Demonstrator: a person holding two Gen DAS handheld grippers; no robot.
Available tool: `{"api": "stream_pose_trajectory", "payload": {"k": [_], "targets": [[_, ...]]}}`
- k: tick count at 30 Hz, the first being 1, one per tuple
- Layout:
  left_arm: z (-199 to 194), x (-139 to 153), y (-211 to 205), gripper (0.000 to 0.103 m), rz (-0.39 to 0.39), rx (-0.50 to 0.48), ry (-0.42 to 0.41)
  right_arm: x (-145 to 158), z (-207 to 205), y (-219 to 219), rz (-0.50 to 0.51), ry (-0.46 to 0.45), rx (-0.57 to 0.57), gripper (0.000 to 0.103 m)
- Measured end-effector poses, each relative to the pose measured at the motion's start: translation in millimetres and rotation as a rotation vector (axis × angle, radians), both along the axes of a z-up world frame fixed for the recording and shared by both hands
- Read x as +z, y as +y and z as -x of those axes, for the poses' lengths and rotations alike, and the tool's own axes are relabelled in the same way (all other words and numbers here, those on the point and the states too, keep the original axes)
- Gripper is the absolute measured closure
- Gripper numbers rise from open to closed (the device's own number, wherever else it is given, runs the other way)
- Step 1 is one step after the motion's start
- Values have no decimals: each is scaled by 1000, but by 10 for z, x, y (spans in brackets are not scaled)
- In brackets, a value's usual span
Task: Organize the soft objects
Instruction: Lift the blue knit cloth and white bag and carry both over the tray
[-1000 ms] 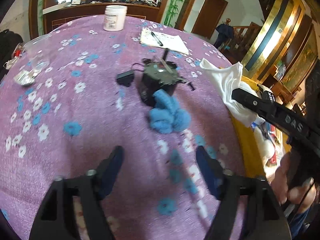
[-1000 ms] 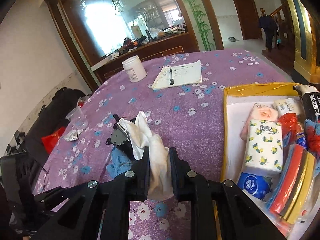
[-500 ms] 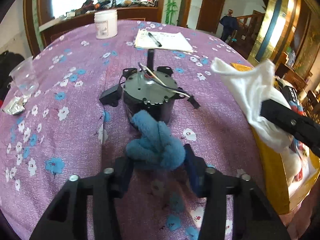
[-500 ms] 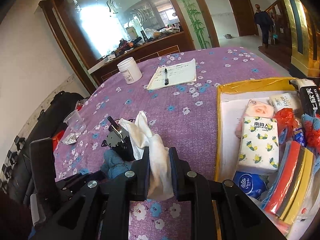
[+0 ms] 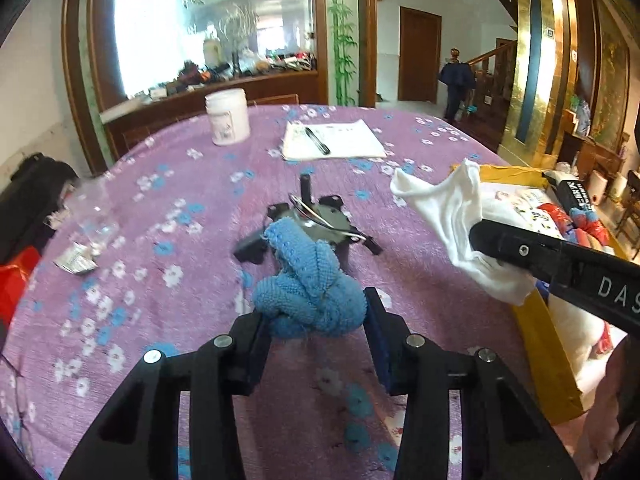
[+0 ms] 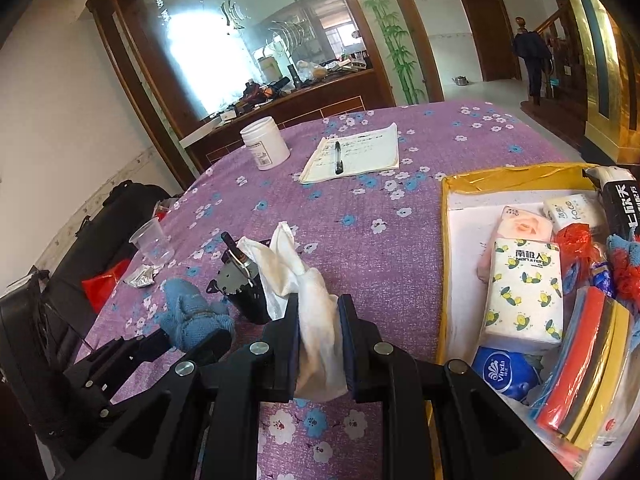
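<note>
A knotted blue knit cloth [image 5: 308, 292] sits between the fingers of my left gripper [image 5: 316, 316], which is shut on it just above the purple flowered tablecloth [image 5: 180, 216]. It also shows in the right wrist view [image 6: 192, 314]. My right gripper [image 6: 320, 320] is shut on a white cloth [image 6: 308, 292] and holds it above the table, left of the yellow box [image 6: 442, 264]. The white cloth also shows at the right of the left wrist view [image 5: 456, 216].
A black motor [image 5: 320, 220] stands just behind the blue cloth. The yellow box holds tissue packs [image 6: 520, 292] and sponges [image 6: 580, 364]. A white jar [image 5: 227, 117], a notepad with pen [image 5: 332, 140] and a plastic cup [image 6: 152, 242] stand farther back.
My left gripper moved forward around the blue cloth, closed on it and lifted it slightly. My right gripper kept its hold on the white cloth and barely moved.
</note>
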State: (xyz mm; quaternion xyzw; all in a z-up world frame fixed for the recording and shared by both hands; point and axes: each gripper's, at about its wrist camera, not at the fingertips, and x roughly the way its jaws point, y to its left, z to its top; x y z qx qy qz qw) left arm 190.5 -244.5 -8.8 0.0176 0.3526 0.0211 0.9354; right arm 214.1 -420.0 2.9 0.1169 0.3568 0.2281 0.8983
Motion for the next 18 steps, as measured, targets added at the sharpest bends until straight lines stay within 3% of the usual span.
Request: {"api": "stream_pose_trajectory", "payload": {"k": [18], "targets": [[96,80,-129,61,-154,33,-108,28,43,4,-9,-30,2,83]]}}
